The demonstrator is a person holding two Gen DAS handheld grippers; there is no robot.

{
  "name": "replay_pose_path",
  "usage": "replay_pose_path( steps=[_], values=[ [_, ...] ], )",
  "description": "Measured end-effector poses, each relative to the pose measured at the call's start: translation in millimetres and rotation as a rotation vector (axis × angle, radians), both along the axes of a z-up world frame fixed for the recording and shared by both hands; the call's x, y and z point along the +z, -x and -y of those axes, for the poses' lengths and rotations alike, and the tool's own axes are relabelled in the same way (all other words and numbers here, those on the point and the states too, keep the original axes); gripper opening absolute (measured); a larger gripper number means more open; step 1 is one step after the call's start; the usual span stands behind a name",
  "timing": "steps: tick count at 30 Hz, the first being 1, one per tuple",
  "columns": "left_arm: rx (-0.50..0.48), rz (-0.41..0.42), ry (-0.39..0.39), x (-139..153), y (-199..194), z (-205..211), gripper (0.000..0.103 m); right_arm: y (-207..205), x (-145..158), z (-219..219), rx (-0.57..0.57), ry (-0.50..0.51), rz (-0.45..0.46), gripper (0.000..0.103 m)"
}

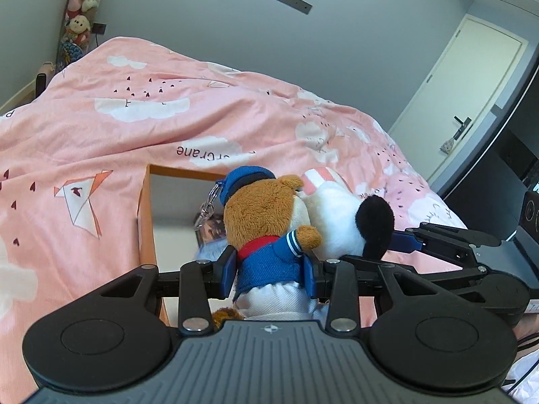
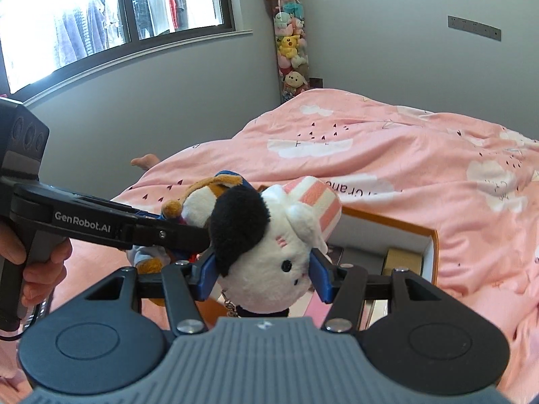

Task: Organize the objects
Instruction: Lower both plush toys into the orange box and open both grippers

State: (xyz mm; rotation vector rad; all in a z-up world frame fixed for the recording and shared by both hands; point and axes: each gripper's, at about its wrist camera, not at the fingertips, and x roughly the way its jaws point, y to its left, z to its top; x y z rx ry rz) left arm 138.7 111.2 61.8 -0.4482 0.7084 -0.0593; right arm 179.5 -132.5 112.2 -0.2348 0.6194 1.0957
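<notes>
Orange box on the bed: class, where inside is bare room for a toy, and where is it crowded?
Bare white floor lies along the orange box's left wall. It is crowded by the keyring and under the bear plush and white plush.

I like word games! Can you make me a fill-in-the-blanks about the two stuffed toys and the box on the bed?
1. The left gripper is shut on the brown plush dog, whose jacket is ____.
2. The right gripper is shut on the white plush toy, whose ear is ____.
3. Both toys hang above the orange box, which is ____, with no lid on it.
4. The box sits on a ____ duvet with white clouds.

Missing words: blue; black; open; pink
</notes>
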Motion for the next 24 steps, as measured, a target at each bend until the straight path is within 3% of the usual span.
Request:
replay_pose_path(
  steps=[6,15,24],
  values=[
    [0.003,-0.03,0.005,-6,-27,-16,0.044,-29,-8,-22,0.022,-0.005,0.004,0.058],
    [-0.006,-0.203,-0.055,-41,-54,-20,0.044,-77,-58,-45,0.089,0.023,-0.166,0.058],
    [-0.003,-0.303,-0.092,-68,-59,-20,0.044,-88,-99,-63,0.198,0.094,-0.231,0.058]
  ],
)
